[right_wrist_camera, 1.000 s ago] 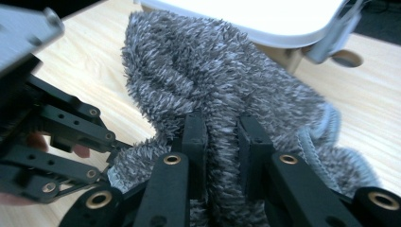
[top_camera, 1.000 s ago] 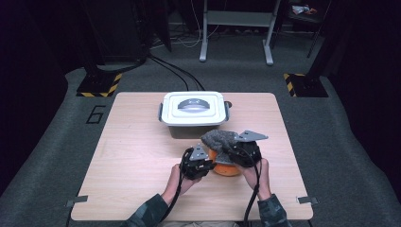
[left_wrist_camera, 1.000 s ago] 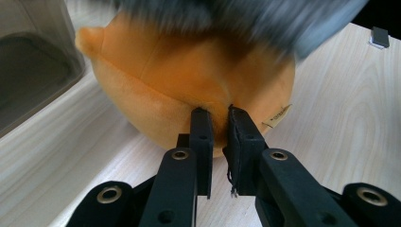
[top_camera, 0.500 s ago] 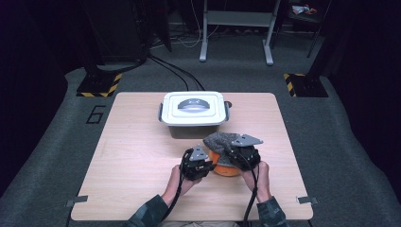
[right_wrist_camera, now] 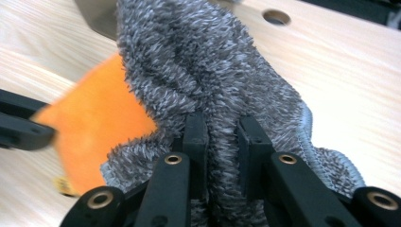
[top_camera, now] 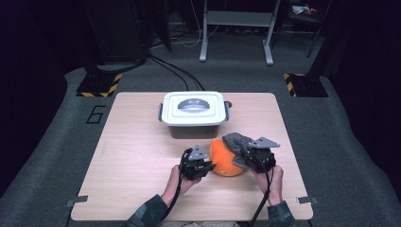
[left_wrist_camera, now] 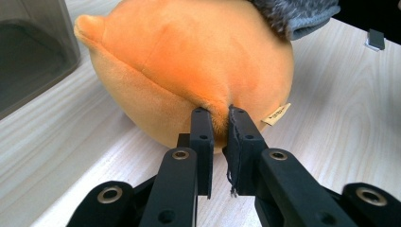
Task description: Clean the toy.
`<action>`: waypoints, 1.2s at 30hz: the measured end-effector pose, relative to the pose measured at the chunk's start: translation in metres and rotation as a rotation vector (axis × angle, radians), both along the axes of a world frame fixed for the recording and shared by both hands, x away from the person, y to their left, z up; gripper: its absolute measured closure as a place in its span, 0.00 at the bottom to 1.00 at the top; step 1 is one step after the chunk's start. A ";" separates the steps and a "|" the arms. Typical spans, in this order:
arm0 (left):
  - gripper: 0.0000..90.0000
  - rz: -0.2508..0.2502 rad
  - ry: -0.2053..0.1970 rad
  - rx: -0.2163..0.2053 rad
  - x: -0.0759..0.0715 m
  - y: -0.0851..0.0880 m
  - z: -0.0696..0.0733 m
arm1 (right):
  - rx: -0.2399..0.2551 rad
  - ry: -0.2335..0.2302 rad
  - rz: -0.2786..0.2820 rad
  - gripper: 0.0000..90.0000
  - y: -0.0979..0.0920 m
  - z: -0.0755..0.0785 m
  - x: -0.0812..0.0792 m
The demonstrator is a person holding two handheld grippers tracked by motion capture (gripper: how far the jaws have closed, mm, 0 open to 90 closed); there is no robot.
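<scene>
The left hand-held gripper (left_wrist_camera: pixel 219 124) pinches a fold of the round orange plush toy (left_wrist_camera: pixel 189 61), which rests on the worktop (top_camera: pixel 137 156). The right hand-held gripper (right_wrist_camera: pixel 222 137) is clamped on the fuzzy grey cloth (right_wrist_camera: pixel 208 61) draped over the toy just ahead of it. The cloth seems about half off; the lidded white plastic box (top_camera: pixel 193 113) beyond is closed.

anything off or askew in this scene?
Nothing spilled or damaged. One oddity: the grey fuzzy cloth lies draped over the orange plush ball, bunched in the right gripper. The left gripper pinches the ball's fabric. The lidded bin sits square.
</scene>
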State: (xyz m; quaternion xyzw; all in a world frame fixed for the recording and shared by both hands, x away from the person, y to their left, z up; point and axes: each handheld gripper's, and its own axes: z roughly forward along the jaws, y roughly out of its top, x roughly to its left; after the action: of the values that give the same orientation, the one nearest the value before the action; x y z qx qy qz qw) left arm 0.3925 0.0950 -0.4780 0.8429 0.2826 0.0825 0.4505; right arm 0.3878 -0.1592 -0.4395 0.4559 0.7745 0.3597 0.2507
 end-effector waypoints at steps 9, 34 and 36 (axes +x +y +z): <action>0.91 -0.001 0.001 0.004 0.001 0.001 -0.001 | 0.015 0.059 -0.069 0.85 -0.027 -0.026 0.003; 0.89 -0.005 -0.003 -0.008 0.007 0.005 -0.001 | 0.040 0.009 0.007 0.85 -0.006 -0.003 -0.005; 0.87 -0.010 -0.002 -0.014 0.007 0.006 -0.002 | 0.034 0.019 0.005 0.85 -0.004 -0.009 -0.002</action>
State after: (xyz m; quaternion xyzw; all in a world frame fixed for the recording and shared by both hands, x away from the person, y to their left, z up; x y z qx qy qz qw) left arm 0.3998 0.1009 -0.4796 0.8409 0.2785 0.0792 0.4573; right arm 0.3859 -0.1631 -0.4481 0.4618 0.7717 0.3690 0.2346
